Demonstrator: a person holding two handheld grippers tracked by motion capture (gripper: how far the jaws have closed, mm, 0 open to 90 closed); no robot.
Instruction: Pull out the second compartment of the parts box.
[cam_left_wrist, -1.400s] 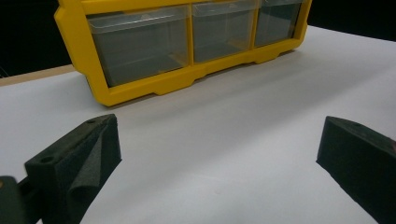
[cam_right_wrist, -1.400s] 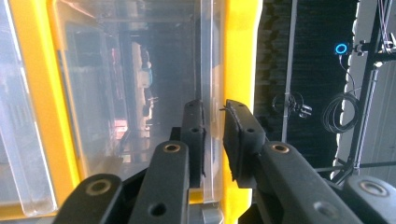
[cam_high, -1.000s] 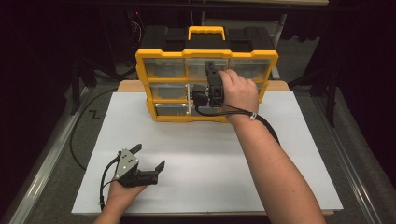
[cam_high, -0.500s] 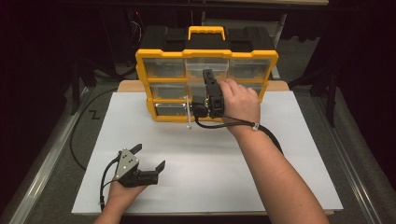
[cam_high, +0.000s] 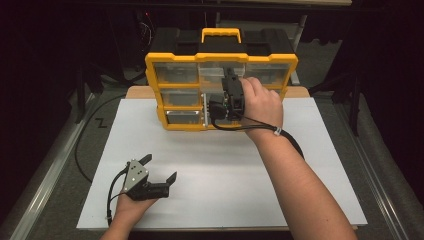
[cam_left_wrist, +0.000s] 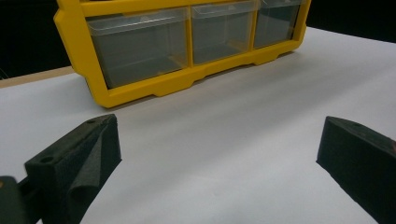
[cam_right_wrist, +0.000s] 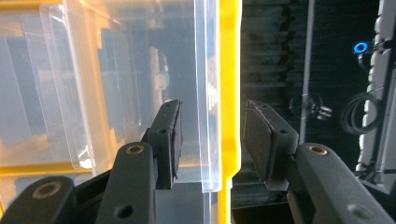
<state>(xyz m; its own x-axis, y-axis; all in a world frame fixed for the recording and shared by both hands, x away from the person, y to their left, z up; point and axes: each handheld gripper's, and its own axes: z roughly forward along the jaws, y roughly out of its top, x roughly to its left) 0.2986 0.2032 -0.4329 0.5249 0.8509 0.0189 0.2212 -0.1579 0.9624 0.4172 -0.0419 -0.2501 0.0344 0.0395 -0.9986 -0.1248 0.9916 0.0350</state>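
Right tool (cam_right_wrist: 210, 140) raised, jaws astride organizer (cam_right_wrist: 229, 93) rim

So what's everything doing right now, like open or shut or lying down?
Yellow plastic organiser box with clear drawers: standing upright on the white board, black handle end up.
Clear plastic drawer front: sits between the right gripper's jaws, not yet clamped.
Right gripper: open, at the box's middle column.
Left gripper: open, low over the white board, holding nothing.

A lab-like recording bench is suggested by a white-covered table (cam_high: 240, 190), black-curtained surroundings, a yellow drawer organiser (cam_high: 220, 90), and coiled cables (cam_right_wrist: 359, 112) hung behind.
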